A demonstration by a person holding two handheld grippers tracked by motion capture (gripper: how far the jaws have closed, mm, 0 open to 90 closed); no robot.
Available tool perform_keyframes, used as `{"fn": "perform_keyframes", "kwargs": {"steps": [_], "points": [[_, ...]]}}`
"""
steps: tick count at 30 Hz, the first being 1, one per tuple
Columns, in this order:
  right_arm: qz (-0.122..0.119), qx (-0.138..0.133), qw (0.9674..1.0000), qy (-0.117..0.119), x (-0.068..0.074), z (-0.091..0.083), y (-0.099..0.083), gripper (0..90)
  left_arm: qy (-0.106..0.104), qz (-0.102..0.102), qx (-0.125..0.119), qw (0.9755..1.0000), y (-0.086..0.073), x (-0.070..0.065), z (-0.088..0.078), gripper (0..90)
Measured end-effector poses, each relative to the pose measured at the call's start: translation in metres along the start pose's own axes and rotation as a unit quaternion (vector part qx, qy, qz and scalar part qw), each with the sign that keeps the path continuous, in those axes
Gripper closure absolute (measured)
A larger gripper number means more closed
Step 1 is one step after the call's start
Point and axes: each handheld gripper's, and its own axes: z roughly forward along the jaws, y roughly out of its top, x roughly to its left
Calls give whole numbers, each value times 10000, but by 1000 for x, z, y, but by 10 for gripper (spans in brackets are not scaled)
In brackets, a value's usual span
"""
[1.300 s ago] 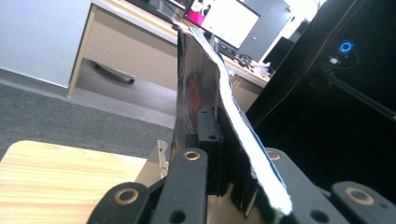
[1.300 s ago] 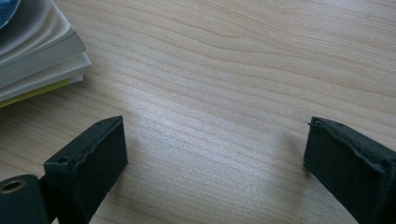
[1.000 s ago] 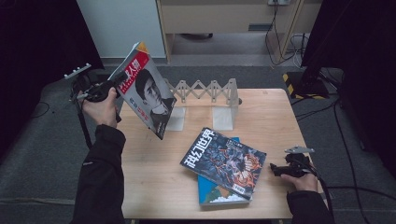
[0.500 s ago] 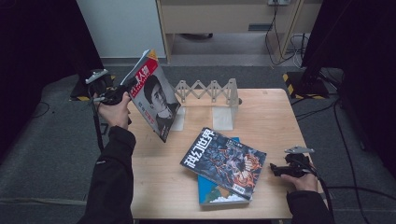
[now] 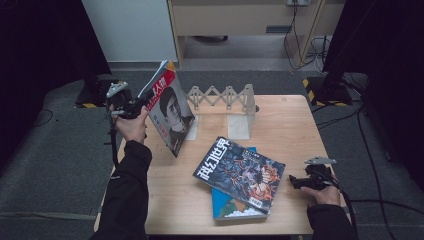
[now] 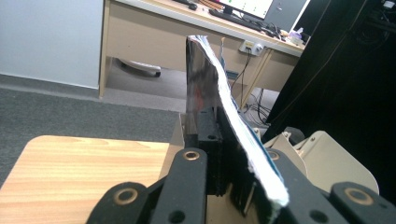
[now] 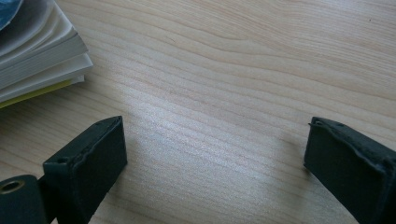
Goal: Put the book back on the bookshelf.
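A magazine [image 5: 170, 115] with a portrait cover and a red title band hangs tilted above the table's left edge. My left gripper [image 5: 134, 106] is shut on its upper left edge. In the left gripper view the magazine [image 6: 219, 84] stands edge-on between the jaws of that gripper [image 6: 224, 177]. A dark illustrated magazine [image 5: 240, 172] lies on a blue book [image 5: 230, 207] at the front middle. My right gripper [image 5: 295, 182] rests at the front right, open, just right of the stack. In the right gripper view bare wood lies between its jaws [image 7: 215, 149], with the stack's page edges [image 7: 37, 51] at the upper left.
A pale accordion-style rack [image 5: 225, 97] with upright dividers stands at the back middle of the wooden table [image 5: 290, 125], just right of the held magazine. Beyond the table are grey carpet, a desk and cables. Dark curtains hang on both sides.
My left hand has carried the magazine rightward and lower, closer to the rack. The right gripper and the stacked books have stayed where they were.
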Motion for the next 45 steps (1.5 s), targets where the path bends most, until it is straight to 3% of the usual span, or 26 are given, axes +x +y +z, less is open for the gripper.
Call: {"fn": "perform_keyframes", "kwargs": {"steps": [6, 10, 14, 20, 24, 26, 30, 34, 40, 45], "points": [[-10, 1, 10000, -4, 0, 0, 0, 60, -86, 74, 70, 9999, -9, 0, -6, 859], [-12, 1, 10000, -9, 0, 0, 0, 60, -187, 82, 286, 9994, -12, 2, -14, 850], [-21, 12, 10000, 8, 1, 0, 0, 60, -253, -1, 689, 9973, -10, 7, -20, 829], [-1, 20, 10000, 23, 1, 0, 0, 60, -225, -49, 1052, 9942, -1, 7, -17, 796], [2, 11, 10000, 45, 2, 0, 0, 60, -49, 196, 1274, 9916, 5, -1, -12, 830], [18, 33, 10000, 69, 2, 0, 0, 60, 28, 296, 1245, 9918, 6, -5, -11, 855], [26, 28, 10000, 76, 2, 0, 0, 60, 184, 274, 904, 9954, 3, -12, -8, 863], [20, 21, 10000, 79, 2, 0, 0, 60, 296, 288, 694, 9967, 3, -16, -5, 864], [-6, 22, 10000, 80, 2, 0, 0, 61, 497, 324, 346, 9976, 11, -22, 2, 864], [-32, 27, 9999, 98, 1, 0, 0, 62, 697, 422, 282, 9963, 12, -28, 11, 864]]}}
